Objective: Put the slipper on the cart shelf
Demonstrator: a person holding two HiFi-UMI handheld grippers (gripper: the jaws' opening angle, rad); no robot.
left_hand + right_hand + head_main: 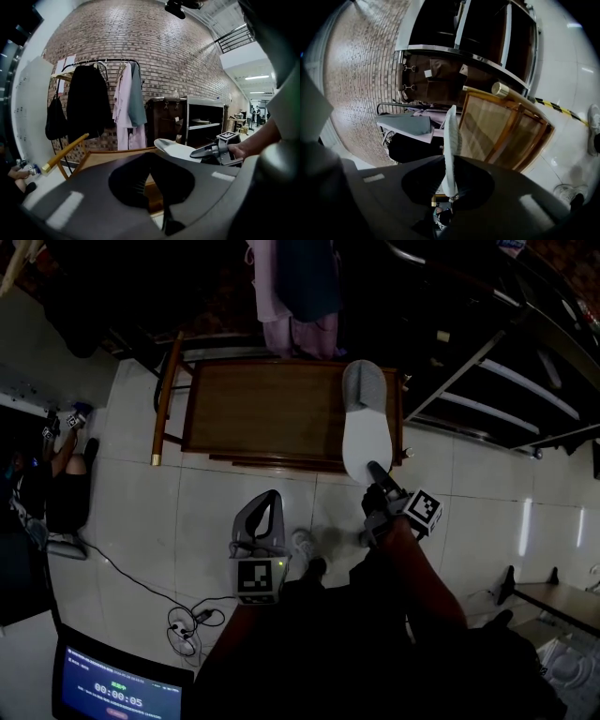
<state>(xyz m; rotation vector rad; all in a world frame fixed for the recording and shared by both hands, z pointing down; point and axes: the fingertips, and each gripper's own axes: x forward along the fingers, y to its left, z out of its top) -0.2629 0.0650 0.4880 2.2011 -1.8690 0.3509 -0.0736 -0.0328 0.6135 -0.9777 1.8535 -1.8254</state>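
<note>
The right gripper (375, 470) is pinching the slipper (366, 427) by its heel, holding it over the cart shelf (244, 409) at its right edge, apparently to lay it there, while the left gripper (267, 498) is idling nearby, pressed together.

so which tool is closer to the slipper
Right. The right tool is clamped on the slipper's near end. The left tool sits apart, to the slipper's lower left in the head view, over the floor tiles.
</note>
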